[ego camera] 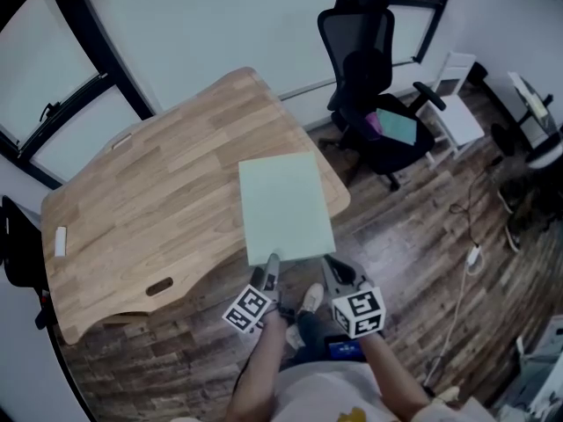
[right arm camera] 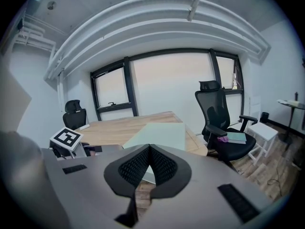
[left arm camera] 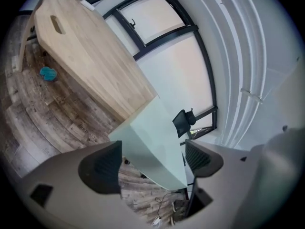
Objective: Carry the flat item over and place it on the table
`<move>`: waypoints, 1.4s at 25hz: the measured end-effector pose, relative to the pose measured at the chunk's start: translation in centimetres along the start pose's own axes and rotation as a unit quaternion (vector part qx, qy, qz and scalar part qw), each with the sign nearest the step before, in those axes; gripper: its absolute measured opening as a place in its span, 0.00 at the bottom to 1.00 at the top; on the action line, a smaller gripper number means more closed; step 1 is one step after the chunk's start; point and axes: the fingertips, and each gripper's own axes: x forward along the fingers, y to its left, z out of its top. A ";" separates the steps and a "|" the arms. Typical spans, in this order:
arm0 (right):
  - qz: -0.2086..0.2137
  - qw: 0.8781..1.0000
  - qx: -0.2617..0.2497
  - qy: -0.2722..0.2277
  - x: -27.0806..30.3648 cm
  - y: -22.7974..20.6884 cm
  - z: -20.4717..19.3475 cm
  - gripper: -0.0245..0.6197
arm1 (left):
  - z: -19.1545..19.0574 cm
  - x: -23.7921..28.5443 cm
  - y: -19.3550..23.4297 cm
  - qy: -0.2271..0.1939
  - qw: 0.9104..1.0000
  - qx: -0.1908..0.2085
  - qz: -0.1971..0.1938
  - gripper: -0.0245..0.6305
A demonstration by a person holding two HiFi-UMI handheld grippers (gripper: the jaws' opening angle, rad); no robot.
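Nearly done: hovering flat sheet [ego camera: 286,202] over tabletop [ego camera: 158,192], clamping its edge in right hand-held gripper [ego camera: 331,264], straddling it with left hand-held gripper [ego camera: 271,267], jaws parted; not yet lowering.

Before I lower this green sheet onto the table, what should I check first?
1. Right hand-held gripper clamped on the green sheet: ok, jaws closed on its near edge.
2. Left hand-held gripper clamped: not ok, jaws stand apart with the sheet between them.
3. Sheet fully over the table: not ok, its near edge overhangs the floor.
4. Small white item away from the sheet: ok.
5. Sheet touching the tabletop: cannot tell.
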 end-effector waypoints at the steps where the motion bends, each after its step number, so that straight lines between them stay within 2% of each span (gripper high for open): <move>1: 0.001 1.000 -0.001 -0.001 0.0 0.1 0.0 0.04 | 0.2 -0.2 0.0 -0.001 1.000 0.013 0.002 0.68; 6: 0.004 1.000 -0.004 -0.006 0.2 -0.1 0.3 0.04 | 0.7 -0.7 -0.4 -0.005 0.998 0.065 0.007 0.63; 9: 0.004 1.000 -0.004 -0.006 0.2 -0.3 0.4 0.04 | 1.0 -1.0 -0.9 -0.011 0.997 0.076 -0.002 0.62; 12: 0.002 1.000 -0.004 -0.004 0.2 -0.6 0.3 0.04 | 1.0 -1.4 -0.8 -0.009 0.996 0.089 -0.002 0.56; 15: 0.001 1.000 -0.006 -0.006 0.2 -0.8 0.4 0.04 | 1.1 -1.6 -0.6 -0.008 0.996 0.085 0.000 0.56; 18: 0.002 1.000 -0.009 -0.009 0.4 -0.9 0.3 0.04 | 1.1 -1.7 -0.6 -0.008 0.996 0.084 -0.005 0.50; 25: 0.000 1.000 -0.012 -0.012 0.0 -0.7 0.3 0.04 | 1.0 -2.2 -2.2 0.003 0.990 0.136 -0.033 0.49; 29: 0.001 1.000 -0.008 -0.008 -0.6 -0.1 0.8 0.04 | 1.9 -2.6 -3.3 -0.010 0.983 0.182 -0.028 0.36; 30: 0.000 1.000 -0.008 -0.010 -0.7 -0.1 0.9 0.04 | 2.1 -2.8 -3.7 -0.012 0.980 0.195 -0.026 0.26; 31: -0.002 1.000 -0.009 -0.015 -0.9 -0.1 1.0 0.04 | 2.3 -2.9 -4.1 -0.014 0.978 0.205 -0.026 0.08; 32: -0.004 1.000 -0.011 -0.019 -1.0 -0.2 1.1 0.04 | 2.3 -2.9 -4.6 -0.013 0.977 0.213 -0.030 0.04; 35: -0.011 0.999 -0.013 -0.030 -1.3 -0.3 1.2 0.04 | 2.5 -3.2 -6.2 -0.015 0.971 0.235 -0.051 0.04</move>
